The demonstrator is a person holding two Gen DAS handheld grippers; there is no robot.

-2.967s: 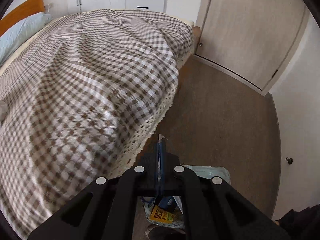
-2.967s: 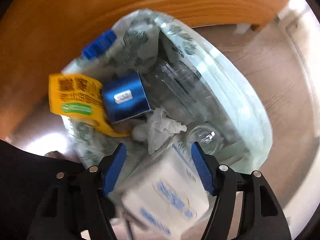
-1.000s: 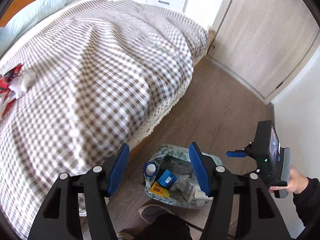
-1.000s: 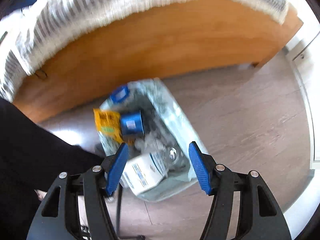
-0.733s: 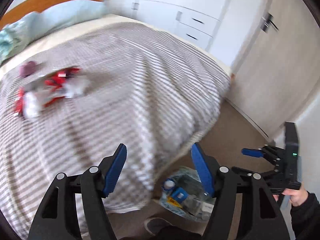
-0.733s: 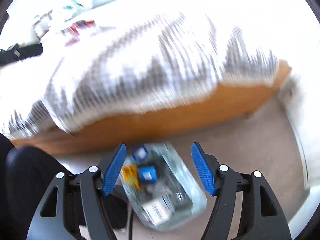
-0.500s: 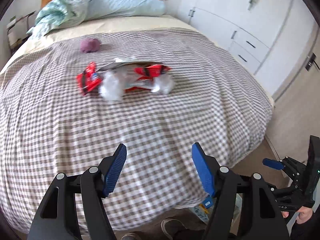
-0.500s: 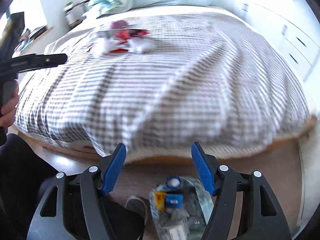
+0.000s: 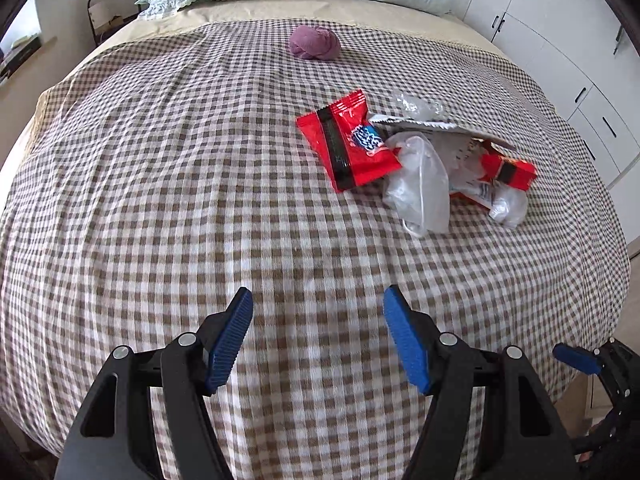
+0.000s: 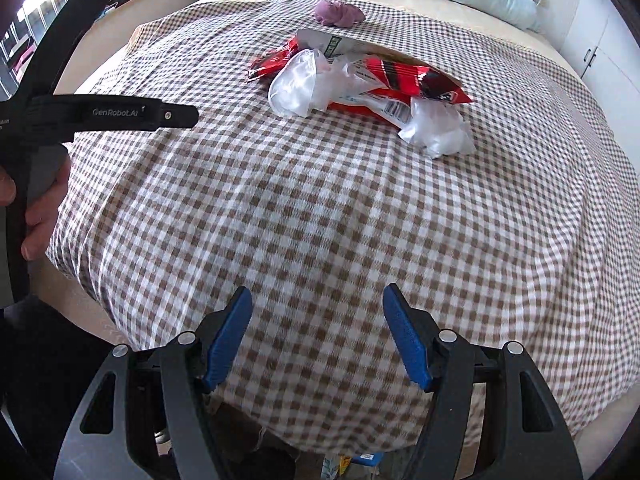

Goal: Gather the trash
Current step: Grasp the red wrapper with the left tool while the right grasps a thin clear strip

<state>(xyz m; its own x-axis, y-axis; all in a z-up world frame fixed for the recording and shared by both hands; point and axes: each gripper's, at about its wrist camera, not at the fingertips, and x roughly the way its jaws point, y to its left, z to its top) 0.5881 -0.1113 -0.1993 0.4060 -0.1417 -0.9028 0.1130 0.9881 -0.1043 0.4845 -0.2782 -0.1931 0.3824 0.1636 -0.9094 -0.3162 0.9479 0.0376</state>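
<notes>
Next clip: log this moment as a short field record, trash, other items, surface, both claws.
surface: brown-and-white checked bedspread
trash: red snack wrapper, crumpled clear plastic bag, opened red foil packet, lying together in one heap
other: purple balled cloth, apart, nearer the pillows
left claw: open, empty, above bedspread
right claw: open, empty

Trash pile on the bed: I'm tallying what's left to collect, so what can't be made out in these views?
- Large red bag: its opening is covered by crumpled white plastic in the right wrist view.
- Small red packet: mostly hidden behind the plastic in the right wrist view.
- Purple bundle: too far to identify.
- Trash bag: only a sliver shows under the bed's edge.
</notes>
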